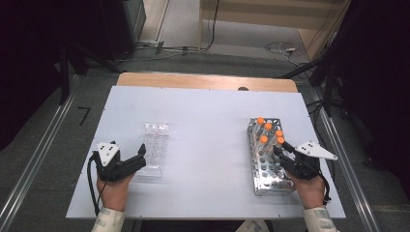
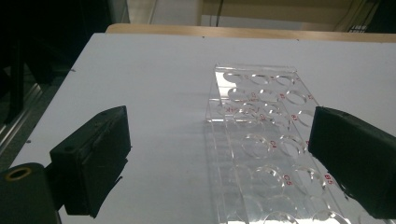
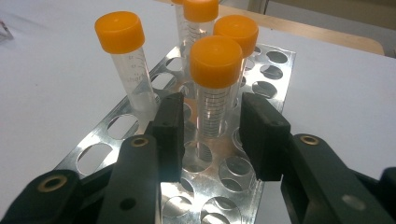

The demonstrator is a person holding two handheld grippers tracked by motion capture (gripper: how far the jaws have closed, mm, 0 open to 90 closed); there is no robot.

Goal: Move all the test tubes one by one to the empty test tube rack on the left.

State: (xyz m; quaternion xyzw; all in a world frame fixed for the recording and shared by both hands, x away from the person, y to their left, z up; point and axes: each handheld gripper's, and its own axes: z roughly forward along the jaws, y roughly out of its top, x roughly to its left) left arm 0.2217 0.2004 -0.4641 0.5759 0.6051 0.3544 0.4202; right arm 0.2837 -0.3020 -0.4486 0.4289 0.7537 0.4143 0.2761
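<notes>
The right hand-held gripper [image 3: 210, 135] stands spread, its jaws either side of the nearest tube [image 3: 215, 88] but apart from it, with a gap on each side; nothing is grasped yet. That tube stands upright in the metal rack [image 3: 275, 70], among four other orange-capped tubes clustered at the rack's far end. In the high view the right hand-held gripper [image 1: 282, 146] sits over the middle of the rack [image 1: 263, 181], at the right of the surface [image 1: 208, 121].

The left hand-held gripper [image 2: 219, 158] is also released, jaws wide, low over the surface just beside the near end of the clear tray [image 2: 261, 116], which lies flat with its wells empty. In the high view the left hand-held gripper [image 1: 141, 154] rests at the tray's [image 1: 155, 140] near left edge.

The tube looks like light, stiff plastic with a smooth, rather slippery wall; it seems empty, though that is hard to be sure of. The best hold is probably on the clear barrel just under the cap, where the cap's rim would check any slipping. A modest squeeze should do. Lifting it straight up would keep it from binding in the hole or knocking its close neighbours. The tray seems light too, and may slide if nudged.
</notes>
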